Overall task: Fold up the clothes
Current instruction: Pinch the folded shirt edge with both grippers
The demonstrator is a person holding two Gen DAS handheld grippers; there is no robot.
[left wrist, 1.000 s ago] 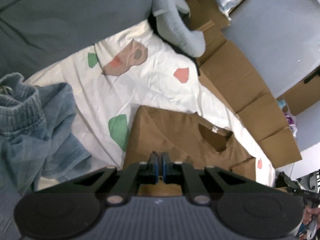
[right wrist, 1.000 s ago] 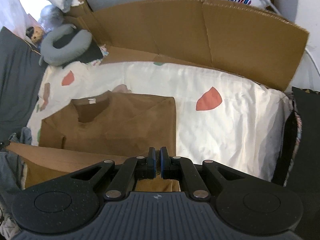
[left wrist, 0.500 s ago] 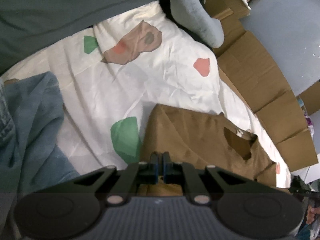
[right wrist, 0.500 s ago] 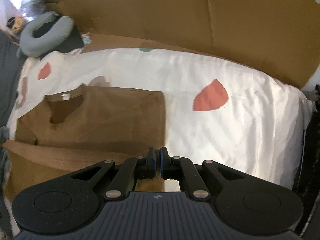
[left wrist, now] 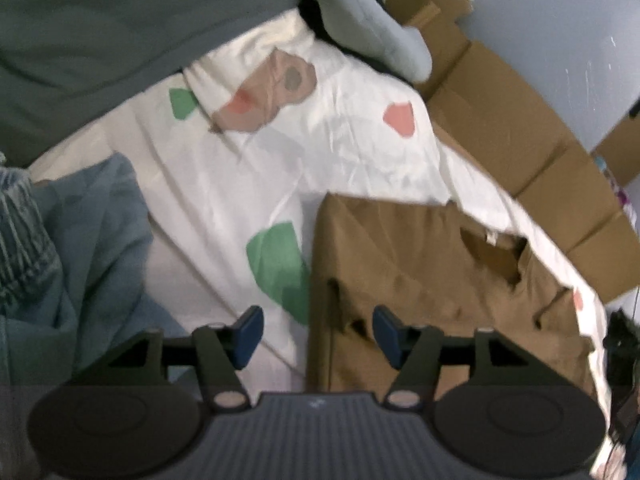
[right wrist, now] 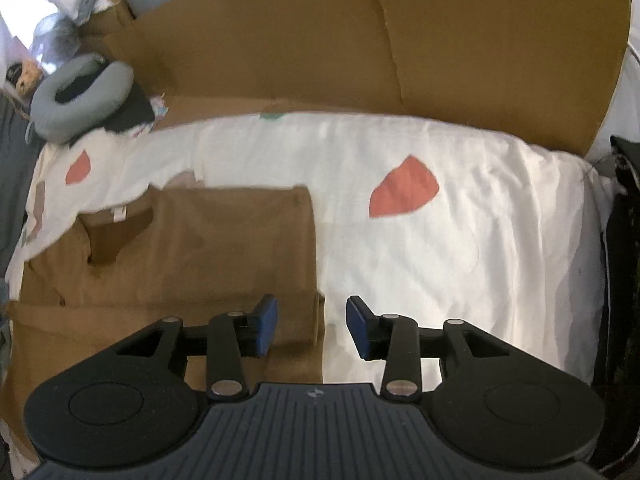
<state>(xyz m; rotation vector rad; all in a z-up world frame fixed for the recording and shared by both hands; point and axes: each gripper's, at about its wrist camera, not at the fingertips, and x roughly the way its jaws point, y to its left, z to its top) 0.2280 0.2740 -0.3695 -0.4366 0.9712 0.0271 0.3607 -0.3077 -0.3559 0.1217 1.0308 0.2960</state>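
A brown T-shirt (left wrist: 432, 276) lies flat on a white bedsheet (left wrist: 248, 184) with coloured patches, its lower part folded up over the body. In the right wrist view the same brown T-shirt (right wrist: 208, 252) shows its neckline at the left. My left gripper (left wrist: 318, 334) is open above the shirt's left edge, nothing between its blue pads. My right gripper (right wrist: 312, 330) is open over the shirt's right edge, and it holds nothing.
A blue garment (left wrist: 60, 264) is heaped at the left of the sheet. A grey neck pillow (right wrist: 80, 98) lies at the head of the bed. Brown cardboard (right wrist: 380, 48) stands along the far side. A grey cushion (left wrist: 100, 32) borders the sheet.
Both grippers were shut on the brown T-shirt's hem and carried it forward over the body; now both have opened and the folded part lies released on the shirt.
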